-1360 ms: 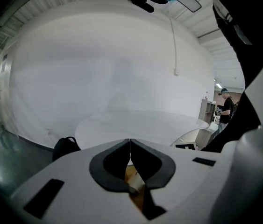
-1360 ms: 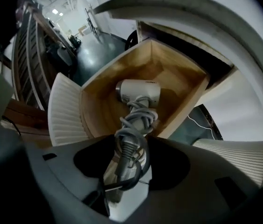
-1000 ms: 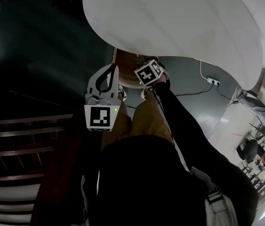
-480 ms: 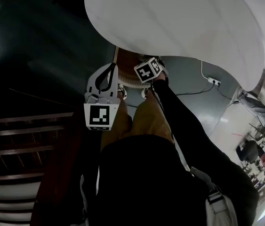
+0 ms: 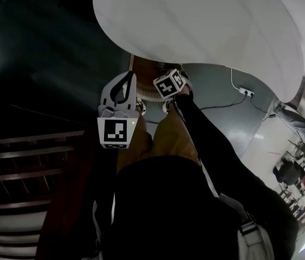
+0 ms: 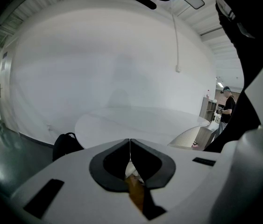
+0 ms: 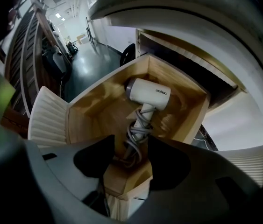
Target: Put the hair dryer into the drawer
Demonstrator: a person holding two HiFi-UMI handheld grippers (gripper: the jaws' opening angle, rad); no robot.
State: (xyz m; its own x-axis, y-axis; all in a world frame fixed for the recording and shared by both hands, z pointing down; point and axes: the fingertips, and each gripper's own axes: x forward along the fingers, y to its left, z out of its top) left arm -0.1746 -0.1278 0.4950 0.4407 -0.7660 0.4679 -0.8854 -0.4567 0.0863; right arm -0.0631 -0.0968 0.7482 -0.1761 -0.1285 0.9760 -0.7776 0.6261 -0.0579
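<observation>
White plastic on pale wood: the hair dryer (image 7: 147, 93) lies on its side on the floor of the open drawer (image 7: 193, 115), body toward the far corner, handle pointing back at the camera, with its grey cord (image 7: 138, 130) wound round the handle so nothing trails over the rim. By the look of it the dryer is resting on the wood under its own weight, so I judge the placing itself as done. Right above it hangs the right gripper (image 7: 130, 149), aimed steeply down into the box. Its jaws are spread and have just been opening. The cord end shows in the gap between them, but neither jaw presses on it, which reads as a release. Apart from the dryer and its cord I see nothing else in the drawer, though the jaws hide the near part of its floor. The drawer stands pulled well out, its ribbed white front (image 7: 47, 120) to one side, from under the curved white worktop (image 5: 206, 20), which leaves room to come in from above. Over at the left gripper (image 6: 130, 146), the jaws are pressed together on nothing, held off to the side and pointing out across the worktop, clear of the drawer. My guess is that it is just waiting.
</observation>
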